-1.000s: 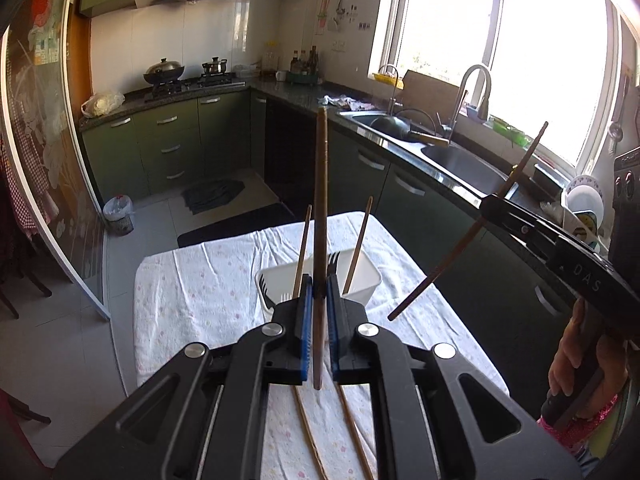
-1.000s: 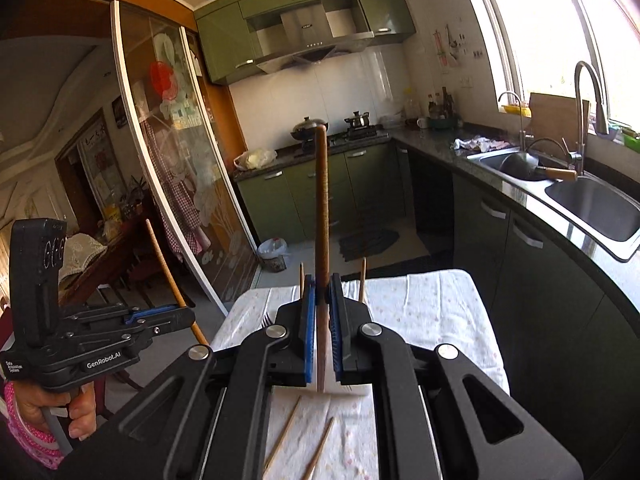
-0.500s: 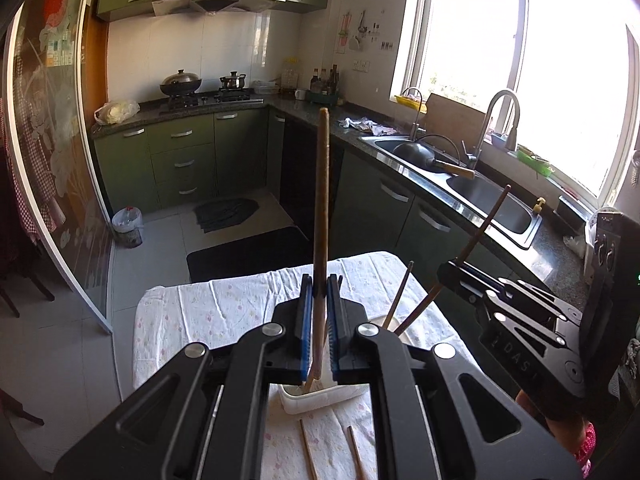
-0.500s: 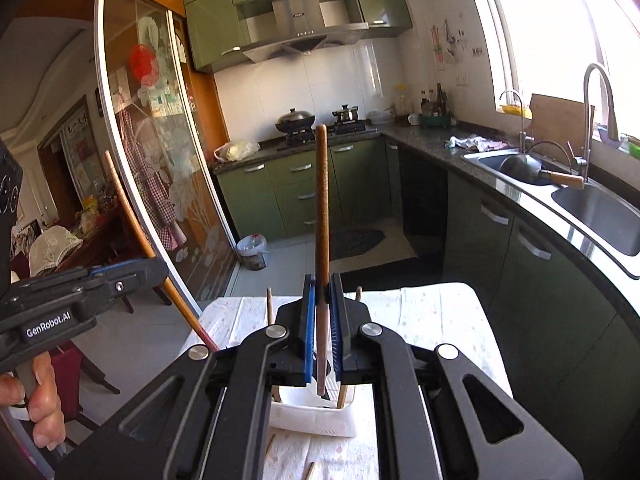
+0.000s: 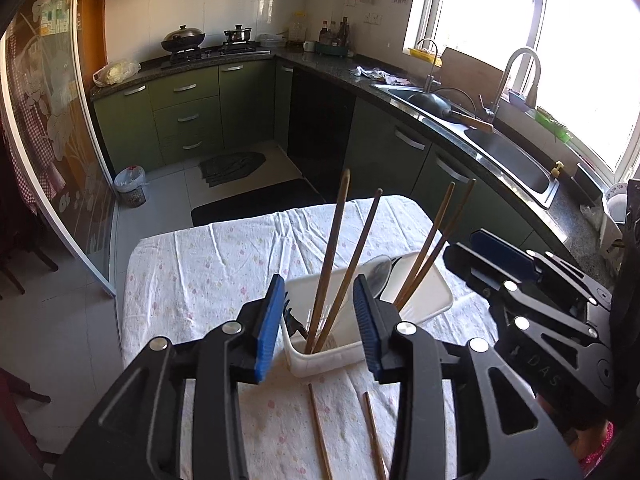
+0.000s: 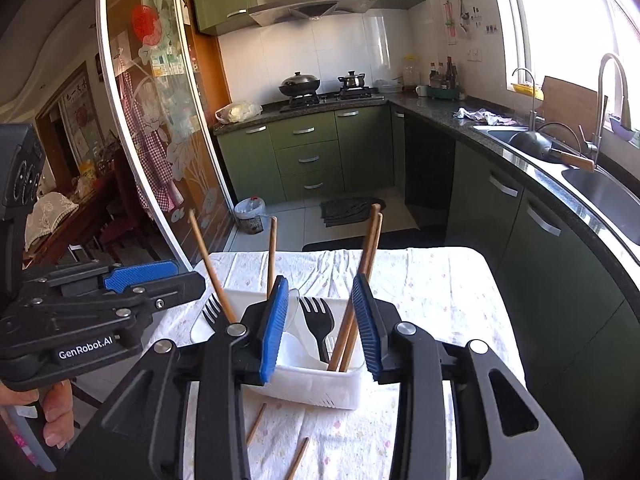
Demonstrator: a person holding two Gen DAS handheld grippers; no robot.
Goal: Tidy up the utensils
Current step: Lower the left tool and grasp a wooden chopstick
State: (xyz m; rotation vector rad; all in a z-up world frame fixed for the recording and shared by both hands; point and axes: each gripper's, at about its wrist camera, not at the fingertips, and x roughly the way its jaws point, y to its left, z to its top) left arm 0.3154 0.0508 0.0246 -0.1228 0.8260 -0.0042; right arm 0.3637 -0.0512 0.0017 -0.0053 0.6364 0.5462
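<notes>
Both hand-held grippers, left (image 5: 316, 320) and right (image 6: 320, 320), now gape empty | released chopsticks (image 5: 328, 256) stand in white caddy (image 5: 424, 300) | two more (image 5: 320, 432) await on worktop (image 5: 200, 264).

The left gripper (image 5: 316, 322) is held level with its jaws spread wide and nothing gripped. The right gripper (image 6: 326, 322) is likewise held with jaws wide apart and empty. Each handle is clasped by a hand (image 6: 48, 416).

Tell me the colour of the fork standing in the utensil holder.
Black fork, clearest in the right wrist view.
</notes>
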